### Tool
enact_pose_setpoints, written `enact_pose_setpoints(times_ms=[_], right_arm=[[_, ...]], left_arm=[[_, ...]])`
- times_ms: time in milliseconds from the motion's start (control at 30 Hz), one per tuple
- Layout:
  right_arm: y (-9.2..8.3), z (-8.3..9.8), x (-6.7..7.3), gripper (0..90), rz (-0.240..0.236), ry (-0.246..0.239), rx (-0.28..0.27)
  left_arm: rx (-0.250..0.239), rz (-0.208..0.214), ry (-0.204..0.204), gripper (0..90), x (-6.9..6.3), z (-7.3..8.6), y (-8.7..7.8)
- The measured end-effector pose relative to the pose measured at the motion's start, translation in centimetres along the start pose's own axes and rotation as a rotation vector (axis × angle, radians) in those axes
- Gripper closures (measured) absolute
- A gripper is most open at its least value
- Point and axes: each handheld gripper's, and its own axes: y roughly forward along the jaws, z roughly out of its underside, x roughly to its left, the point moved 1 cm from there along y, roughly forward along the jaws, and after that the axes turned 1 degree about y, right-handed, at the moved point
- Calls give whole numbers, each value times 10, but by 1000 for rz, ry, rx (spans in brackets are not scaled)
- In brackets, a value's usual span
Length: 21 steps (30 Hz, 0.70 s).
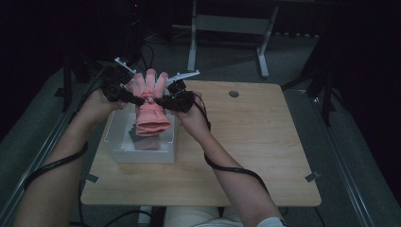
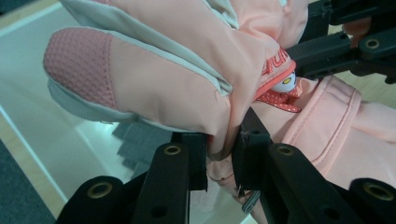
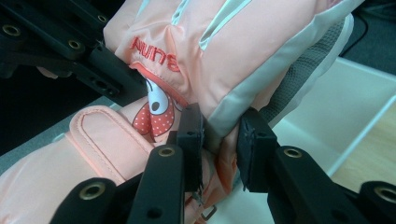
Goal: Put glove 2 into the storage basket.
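Observation:
A pink padded glove (image 1: 150, 104) with grey trim hangs in the air over a clear plastic bin (image 1: 117, 152), fingers pointing away from me. My left gripper (image 1: 138, 100) is shut on the glove's left edge at the wrist; its pads pinch the fabric (image 2: 224, 140) in the left gripper view. My right gripper (image 1: 159, 100) is shut on the opposite edge, with the glove (image 3: 219, 126) squeezed between its jaws. A small cartoon patch with a red dotted bow (image 3: 156, 114) sits on the back of the glove.
The bin stands at the left of a wooden table (image 1: 246, 142) and holds dark grey cloth pieces (image 2: 135, 144). A round grommet (image 1: 233, 93) sits near the table's far edge. Cables trail along both forearms. A metal frame leg (image 1: 263, 52) stands behind the table.

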Motion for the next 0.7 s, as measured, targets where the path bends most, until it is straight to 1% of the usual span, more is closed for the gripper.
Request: enact_pose_setpoints(times_ms=[133,233,267,300,333,367,467,533,700], right_arm=[[22,9,-1,733,5,36,41],[37,16,-1,734,16,49,72],[41,18,-2,735,18,51,86],[41,18,-2,735,18,51,86],[45,20,-3,735,18,54,98],[53,24,-2,735,22,58,132],[64,28,1,736,36,50,176],[69,28,4,738,52,38,210],[77,27,9,739,87,6,290]], left_arm=[[28,12,-24,770,14,10,17],[47,24,-38,770,23,18,30],[52,26,-40,770,25,20,34],[52,26,-40,770,25,20,34],[52,26,-40,770,25,20,34],[79,41,-55,770,32,28,44],[105,43,-63,770,37,34,51],[110,41,-65,770,38,37,55],[137,30,-64,768,36,42,65]])
